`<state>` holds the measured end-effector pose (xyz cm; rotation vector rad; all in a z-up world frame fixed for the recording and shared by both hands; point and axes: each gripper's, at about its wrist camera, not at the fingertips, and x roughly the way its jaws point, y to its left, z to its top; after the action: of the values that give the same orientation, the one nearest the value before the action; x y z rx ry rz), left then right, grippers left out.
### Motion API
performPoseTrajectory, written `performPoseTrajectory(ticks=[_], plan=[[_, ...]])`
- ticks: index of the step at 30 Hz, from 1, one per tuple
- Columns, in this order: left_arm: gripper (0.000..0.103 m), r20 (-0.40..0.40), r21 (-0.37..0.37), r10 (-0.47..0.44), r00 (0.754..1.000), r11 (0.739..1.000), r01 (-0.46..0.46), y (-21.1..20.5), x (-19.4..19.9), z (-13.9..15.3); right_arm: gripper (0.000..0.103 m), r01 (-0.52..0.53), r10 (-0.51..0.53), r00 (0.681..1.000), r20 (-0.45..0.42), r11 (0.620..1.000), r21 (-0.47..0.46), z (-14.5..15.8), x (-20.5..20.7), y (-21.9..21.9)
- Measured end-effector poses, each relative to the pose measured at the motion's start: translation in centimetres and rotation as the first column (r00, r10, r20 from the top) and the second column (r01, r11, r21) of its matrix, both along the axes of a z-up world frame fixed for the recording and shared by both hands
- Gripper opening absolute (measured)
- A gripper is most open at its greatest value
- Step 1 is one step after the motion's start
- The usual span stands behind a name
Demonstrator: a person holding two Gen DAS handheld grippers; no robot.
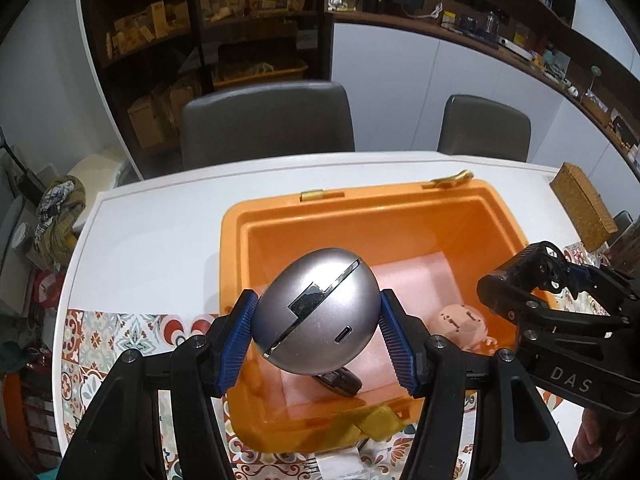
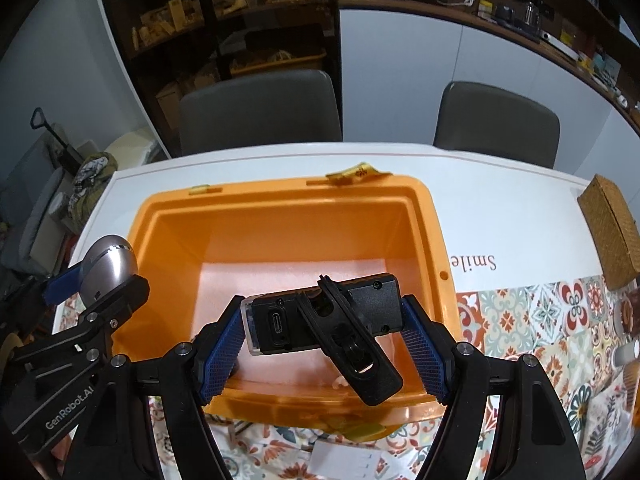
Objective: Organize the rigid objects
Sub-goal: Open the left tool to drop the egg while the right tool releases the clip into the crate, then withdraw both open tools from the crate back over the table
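Observation:
My left gripper [image 1: 316, 336] is shut on a silver egg-shaped device [image 1: 316, 312] with a black stripe and a small port, held above the near left part of the open orange box [image 1: 360, 216]. My right gripper [image 2: 324, 340] is shut on a black rectangular device [image 2: 320, 312] with a hinged clip, held over the box [image 2: 288, 208]. A pink toy [image 1: 460, 324] and a dark object [image 1: 340, 384] lie on the pale lining of the box floor. In the left wrist view the right gripper [image 1: 560, 304] shows at the right edge.
The box stands on a white table [image 1: 160, 216] with a patterned tile cloth [image 2: 540, 320]. A woven basket [image 2: 612, 232] sits at the right. Two grey chairs [image 1: 268, 124] stand behind the table, with dark shelves [image 1: 200, 40] beyond. A white paper [image 2: 348, 460] lies by the near edge.

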<state>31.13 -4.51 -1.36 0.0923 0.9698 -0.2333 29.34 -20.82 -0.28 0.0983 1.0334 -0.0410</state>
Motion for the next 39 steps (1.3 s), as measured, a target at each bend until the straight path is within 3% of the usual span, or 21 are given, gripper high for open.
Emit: performPoseTrajectory(ticks=[9,15,21,26,30,33,39], plan=[[0.061,-0.083,0.031,0.0,0.997,1.0,0.003,-1.0,1.4,-2.3,0.075,0.004,-0.004,1.0,-0.021,1.0,-0.014,-0.7,0.4,-0.1],[0.061,-0.095,0.061,0.015,0.995,0.998,-0.009,-0.9,1.5,-2.6,0.075,0.0,-0.001,1.0,-0.028,1.0,-0.023,-0.8,0.9,0.0],[0.077,-0.06,0.111,0.078,0.995,0.991,-0.071,0.4,1.1,-1.5,0.075,-0.002,0.001,1.0,-0.03,1.0,-0.015,-0.8,1.1,0.2],[0.083,-0.029,0.147,0.11,0.993,0.984,-0.105,1.5,0.5,-0.6,0.075,-0.015,0.015,0.999,-0.035,1.0,-0.012,-1.0,1.3,0.6],[0.083,-0.024,0.145,0.126,0.992,0.982,-0.121,2.2,0.2,-0.2,0.076,-0.017,0.017,0.999,-0.035,1.0,-0.011,-1.2,1.6,1.1],[0.083,-0.026,0.14,0.129,0.991,0.982,-0.124,2.6,-0.1,0.0,0.085,0.01,-0.01,1.0,-0.018,0.999,-0.041,-1.1,1.7,1.2],[0.083,-0.022,0.13,0.145,0.989,0.981,-0.141,3.0,-0.9,0.3,0.086,0.023,-0.023,1.0,-0.006,0.998,-0.053,-0.5,0.9,1.1]])
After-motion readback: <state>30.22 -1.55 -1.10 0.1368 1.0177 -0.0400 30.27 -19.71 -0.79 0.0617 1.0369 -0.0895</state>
